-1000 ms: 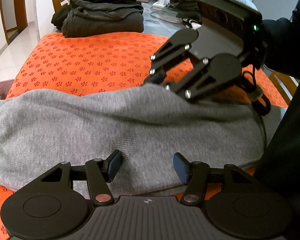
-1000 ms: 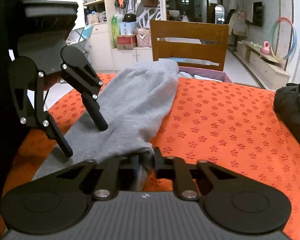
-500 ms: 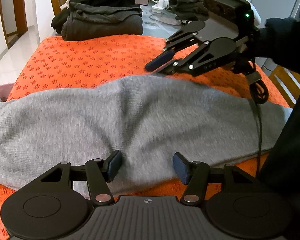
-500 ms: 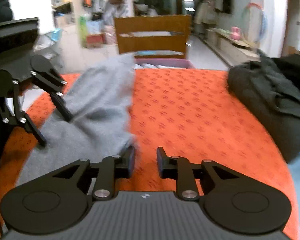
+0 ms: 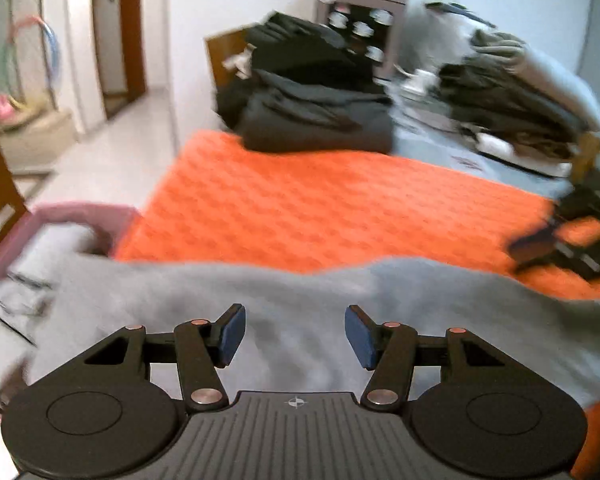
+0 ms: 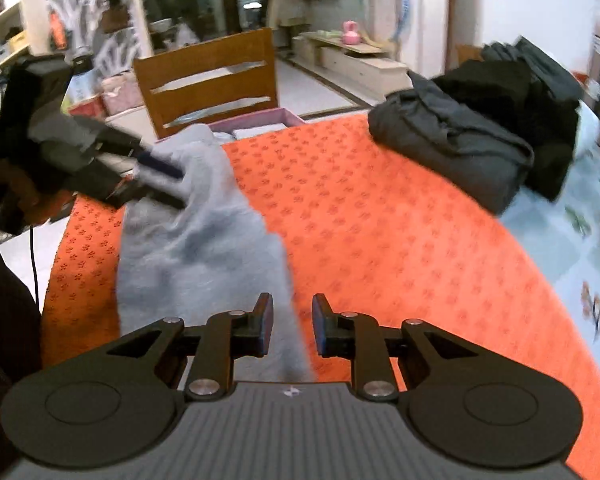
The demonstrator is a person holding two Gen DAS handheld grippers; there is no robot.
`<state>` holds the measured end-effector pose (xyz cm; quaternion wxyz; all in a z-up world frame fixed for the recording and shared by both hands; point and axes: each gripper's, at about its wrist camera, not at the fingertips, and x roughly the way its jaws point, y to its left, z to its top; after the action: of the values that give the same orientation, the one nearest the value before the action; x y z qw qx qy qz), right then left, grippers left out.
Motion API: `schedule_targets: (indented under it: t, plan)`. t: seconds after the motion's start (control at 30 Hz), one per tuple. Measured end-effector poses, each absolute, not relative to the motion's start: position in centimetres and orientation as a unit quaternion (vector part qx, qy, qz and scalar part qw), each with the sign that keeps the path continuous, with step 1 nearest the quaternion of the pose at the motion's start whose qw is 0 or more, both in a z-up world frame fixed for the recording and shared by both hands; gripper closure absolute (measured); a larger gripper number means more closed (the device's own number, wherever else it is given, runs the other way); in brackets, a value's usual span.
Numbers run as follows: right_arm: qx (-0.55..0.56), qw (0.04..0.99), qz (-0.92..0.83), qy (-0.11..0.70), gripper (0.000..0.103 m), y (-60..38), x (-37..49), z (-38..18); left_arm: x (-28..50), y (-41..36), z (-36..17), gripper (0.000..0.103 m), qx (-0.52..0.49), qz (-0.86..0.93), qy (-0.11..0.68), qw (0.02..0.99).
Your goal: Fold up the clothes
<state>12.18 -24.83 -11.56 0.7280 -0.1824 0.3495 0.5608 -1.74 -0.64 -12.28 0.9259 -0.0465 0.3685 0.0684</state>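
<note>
Grey garment [image 5: 300, 312]: lay stretched across the near edge of the orange cloth [image 5: 340, 216] on my bench, one end hanging toward a pink basket [image 5: 100, 216]. My left gripper [image 5: 295, 334]: jaws wide apart above the garment. My right gripper [image 6: 288, 326]: jaws parted, holding nothing. Dark folded clothes [image 6: 452, 148]: stacked well apart, at the far side.

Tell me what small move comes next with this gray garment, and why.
Probably close the left gripper on the gray garment. It hovers open over the end near the pink basket, the right gripper is open too, and the cloth lies long and unfolded across the orange cloth.
</note>
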Motion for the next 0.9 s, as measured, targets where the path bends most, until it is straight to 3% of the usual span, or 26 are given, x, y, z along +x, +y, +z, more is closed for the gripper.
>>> schedule_targets:
  t: [0.2,0.5,0.9]
  plan:
    - [-0.196,0.77,0.485,0.366,0.079,-26.3,8.3,-14.1,0.3,1.9,-14.5,0.044,-0.034,0.151,0.396,0.905]
    - [-0.162,0.829,0.351,0.403,0.08,-33.4,5.7,-15.1,0.2,4.5,-15.8,0.036,-0.047,0.164,0.398,0.901]
    - [-0.036,0.893,0.15,0.423,0.076,-44.8,0.5,-11.8,-0.1,1.1,-12.2,0.036,-0.019,0.146,0.389,0.91]
